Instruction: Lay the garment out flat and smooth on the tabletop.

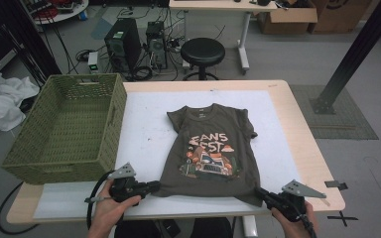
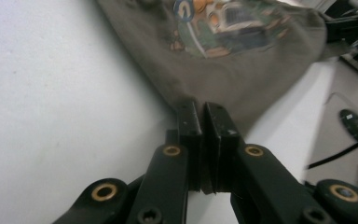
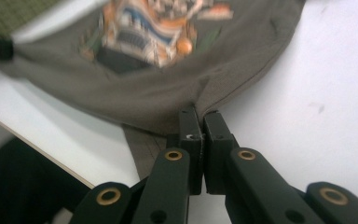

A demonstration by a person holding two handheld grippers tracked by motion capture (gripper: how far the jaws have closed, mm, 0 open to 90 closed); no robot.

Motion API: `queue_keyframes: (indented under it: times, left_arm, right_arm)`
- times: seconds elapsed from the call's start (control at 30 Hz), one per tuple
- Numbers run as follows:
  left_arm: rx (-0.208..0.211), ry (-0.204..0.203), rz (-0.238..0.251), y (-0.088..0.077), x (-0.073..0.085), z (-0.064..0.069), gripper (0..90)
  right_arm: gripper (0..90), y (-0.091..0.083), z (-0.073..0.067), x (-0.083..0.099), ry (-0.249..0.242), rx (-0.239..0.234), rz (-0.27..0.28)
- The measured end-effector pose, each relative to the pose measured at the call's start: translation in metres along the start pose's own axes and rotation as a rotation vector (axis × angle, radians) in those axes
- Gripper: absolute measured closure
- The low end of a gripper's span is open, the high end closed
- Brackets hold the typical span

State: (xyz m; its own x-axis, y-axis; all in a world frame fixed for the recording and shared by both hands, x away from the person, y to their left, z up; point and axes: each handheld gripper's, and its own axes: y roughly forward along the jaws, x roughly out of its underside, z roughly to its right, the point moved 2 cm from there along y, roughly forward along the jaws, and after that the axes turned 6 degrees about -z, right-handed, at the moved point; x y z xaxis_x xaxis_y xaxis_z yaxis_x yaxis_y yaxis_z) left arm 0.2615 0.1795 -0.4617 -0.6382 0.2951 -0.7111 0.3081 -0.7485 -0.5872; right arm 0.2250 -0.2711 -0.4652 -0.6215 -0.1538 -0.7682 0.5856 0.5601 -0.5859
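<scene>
A dark olive T-shirt (image 1: pixel 211 148) with an orange and white print lies face up on the white table mat (image 1: pixel 144 129), collar away from me. My left gripper (image 1: pixel 155 187) is shut on the shirt's bottom left hem corner; in the left gripper view the jaws (image 2: pixel 202 108) pinch the cloth (image 2: pixel 223 70). My right gripper (image 1: pixel 259 192) is shut on the bottom right hem corner, and the right gripper view has its jaws (image 3: pixel 200 115) clamped on the fabric (image 3: pixel 168 93). Both hands sit at the table's near edge.
A green woven basket (image 1: pixel 64 129) stands on the table's left side, next to the shirt. Beyond the table are a black stool (image 1: pixel 203 52), computer towers (image 1: pixel 124 44) with cables, and a black post (image 1: pixel 357 49) at the right. White cloth (image 1: pixel 0 99) lies on the floor at the left.
</scene>
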Motion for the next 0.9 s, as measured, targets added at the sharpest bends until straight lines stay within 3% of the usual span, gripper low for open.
queue_keyframes:
  times: [0.07,0.13,0.23,0.3,0.37,0.43,0.57,0.63,0.73,0.8,0.9]
  left_arm:
    - [0.04,-0.003,0.0,-0.007,0.003,0.004,85.8]
    - [0.065,0.007,-0.026,-0.011,0.008,0.009,85.7]
    - [0.058,0.024,-0.092,-0.009,0.016,0.014,85.3]
    - [0.044,0.036,-0.13,-0.008,0.017,0.016,83.6]
    - [0.026,0.046,-0.121,-0.011,0.012,0.016,79.2]
    - [-0.004,0.059,-0.067,-0.014,-0.002,0.017,73.9]
    - [-0.064,0.089,0.073,-0.006,-0.049,0.013,67.8]
    - [-0.149,0.079,0.11,0.006,-0.077,0.003,66.7]
    - [-0.214,0.025,0.174,0.028,-0.11,-0.018,67.8]
    - [-0.253,-0.011,0.153,0.05,-0.132,-0.033,68.7]
    - [-0.298,-0.002,0.09,0.077,-0.153,-0.045,68.4]
  right_arm:
    - [89.3,-0.009,0.003,-0.001,0.017,-0.025,0.034]
    - [89.2,-0.014,0.003,0.0,0.017,-0.04,0.026]
    - [88.3,-0.013,0.002,0.009,0.001,-0.043,-0.04]
    - [84.7,-0.011,0.004,0.015,-0.013,-0.015,-0.1]
    - [73.7,-0.013,0.006,0.015,0.013,-0.012,-0.082]
    - [64.8,-0.018,0.01,0.01,0.019,0.032,-0.059]
    - [51.9,-0.016,0.021,-0.015,0.025,0.053,0.02]
    - [48.6,-0.006,0.025,-0.031,0.009,0.047,0.039]
    - [45.4,0.015,0.029,-0.046,-0.005,0.045,0.02]
    - [45.0,0.031,0.032,-0.055,-0.015,0.044,-0.002]
    - [44.7,0.053,0.038,-0.07,-0.036,0.065,-0.024]
